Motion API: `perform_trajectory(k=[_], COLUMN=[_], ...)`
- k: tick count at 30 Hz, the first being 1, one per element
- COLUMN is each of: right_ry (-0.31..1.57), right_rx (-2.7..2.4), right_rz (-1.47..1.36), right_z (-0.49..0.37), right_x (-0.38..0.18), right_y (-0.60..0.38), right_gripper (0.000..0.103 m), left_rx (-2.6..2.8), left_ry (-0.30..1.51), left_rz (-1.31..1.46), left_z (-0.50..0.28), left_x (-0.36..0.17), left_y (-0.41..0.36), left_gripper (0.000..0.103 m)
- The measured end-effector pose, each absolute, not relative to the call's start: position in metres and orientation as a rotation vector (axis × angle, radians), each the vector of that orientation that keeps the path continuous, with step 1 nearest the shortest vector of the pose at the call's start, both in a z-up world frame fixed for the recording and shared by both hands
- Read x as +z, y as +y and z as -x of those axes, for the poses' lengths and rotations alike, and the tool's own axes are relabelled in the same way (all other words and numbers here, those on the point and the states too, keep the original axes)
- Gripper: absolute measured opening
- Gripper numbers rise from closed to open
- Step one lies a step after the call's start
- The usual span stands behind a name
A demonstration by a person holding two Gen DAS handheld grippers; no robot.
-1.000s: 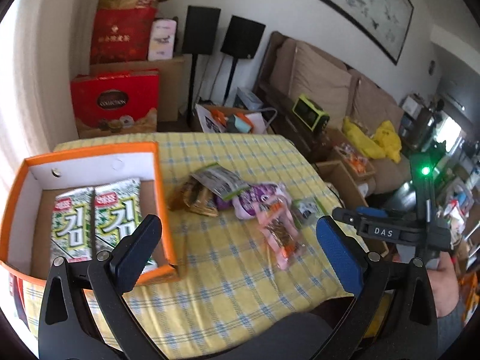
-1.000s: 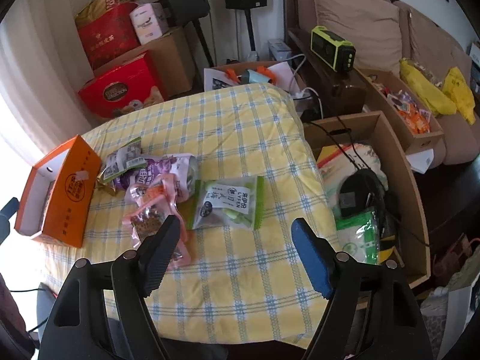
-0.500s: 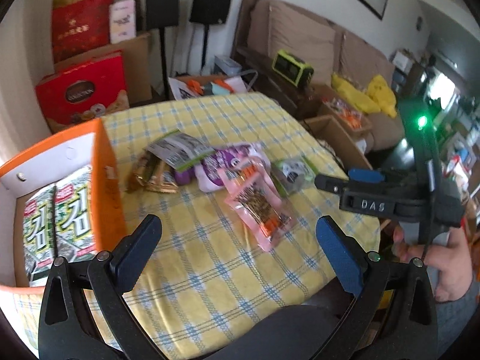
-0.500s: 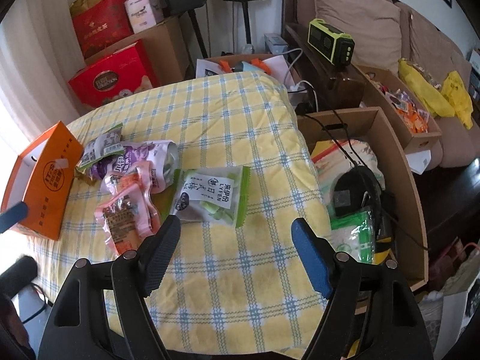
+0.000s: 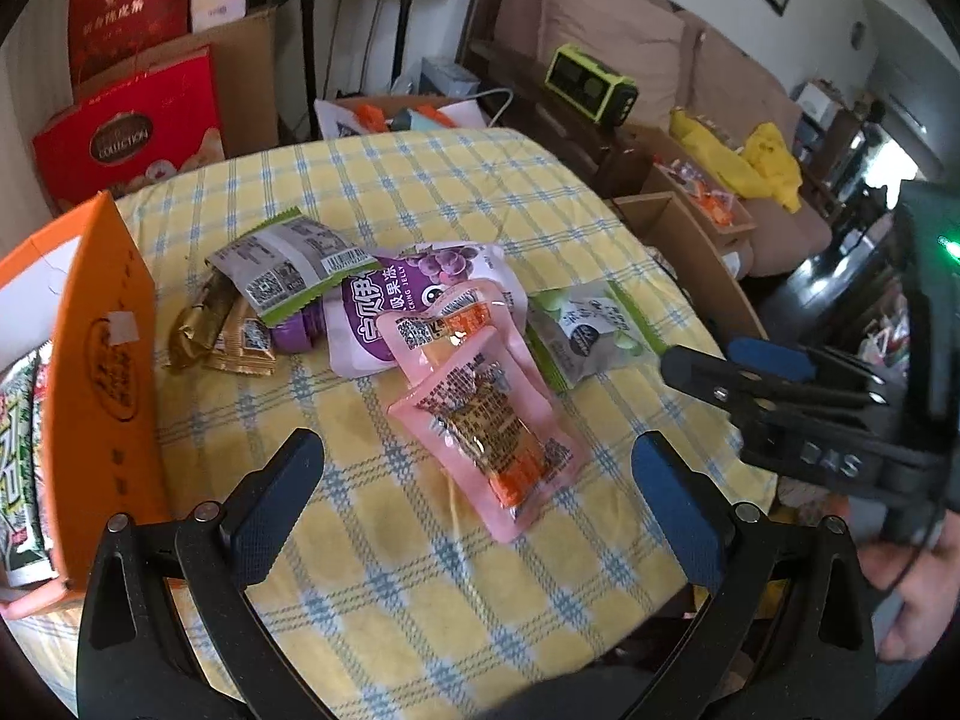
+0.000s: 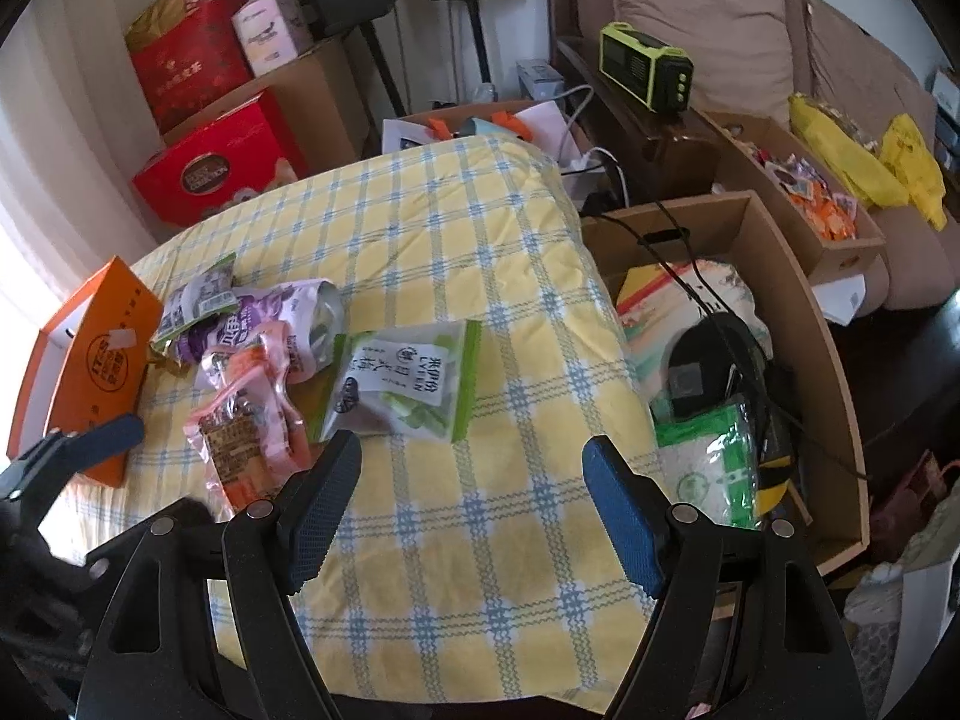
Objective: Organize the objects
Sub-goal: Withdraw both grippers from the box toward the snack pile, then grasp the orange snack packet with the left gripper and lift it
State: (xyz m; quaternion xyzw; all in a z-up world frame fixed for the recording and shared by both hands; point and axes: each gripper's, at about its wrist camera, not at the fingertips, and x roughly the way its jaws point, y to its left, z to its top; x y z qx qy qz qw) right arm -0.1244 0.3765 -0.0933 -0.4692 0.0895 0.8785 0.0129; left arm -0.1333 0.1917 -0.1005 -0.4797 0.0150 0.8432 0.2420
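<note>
Both grippers hover wide open and empty over the checked surface (image 5: 420,192): the left gripper (image 5: 474,480) frames a pink snack packet (image 5: 486,420) at 12 o'clock, with the orange box (image 5: 102,360) at 9 o'clock; the right gripper (image 6: 471,504) faces a green-edged packet (image 6: 408,384).

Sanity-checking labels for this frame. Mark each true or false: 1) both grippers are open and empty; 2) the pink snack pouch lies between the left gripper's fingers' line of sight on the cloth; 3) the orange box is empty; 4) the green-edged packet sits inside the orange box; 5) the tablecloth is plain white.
1) True: left gripper and right gripper both stand open, nothing held.
2) True: pink snack pouch lies on the cloth ahead of it.
3) False: orange box holds seaweed packs.
4) False: green-edged packet lies on the cloth.
5) False: tablecloth is yellow with blue checks.
</note>
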Motion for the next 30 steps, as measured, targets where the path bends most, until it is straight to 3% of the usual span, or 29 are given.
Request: perform_trajectory(k=[6, 8, 9, 12, 16, 30], right_ry=[0.305, 0.322, 0.332, 0.347, 0.343, 0.337], right_rx=[2.734, 2.747, 2.755, 2.776, 2.792, 2.823], right_rz=[1.451, 1.449, 1.448, 1.439, 1.44, 1.467], right_z=[0.122, 0.121, 0.121, 0.12, 0.12, 0.122], right_x=[-0.091, -0.089, -0.088, -0.085, -0.082, -0.081], right_y=[0.382, 0.383, 0.382, 0.38, 0.374, 0.356], right_gripper=[0.079, 0.079, 0.079, 0.079, 0.079, 0.079], left_rx=[2.313, 2.304, 2.286, 2.264, 2.237, 2.26], left_ry=[0.046, 0.045, 0.041, 0.027, 0.003, -0.016], left_rz=[1.364, 1.377, 1.383, 1.399, 1.418, 1.355], left_z=[0.145, 0.146, 0.146, 0.147, 0.147, 0.139], left_x=[-0.115, -0.119, -0.121, -0.124, -0.127, -0.109], left_y=[0.199, 0.2, 0.201, 0.2, 0.196, 0.176], left_gripper=[0.102, 0.092, 0.079, 0.068, 0.044, 0.023])
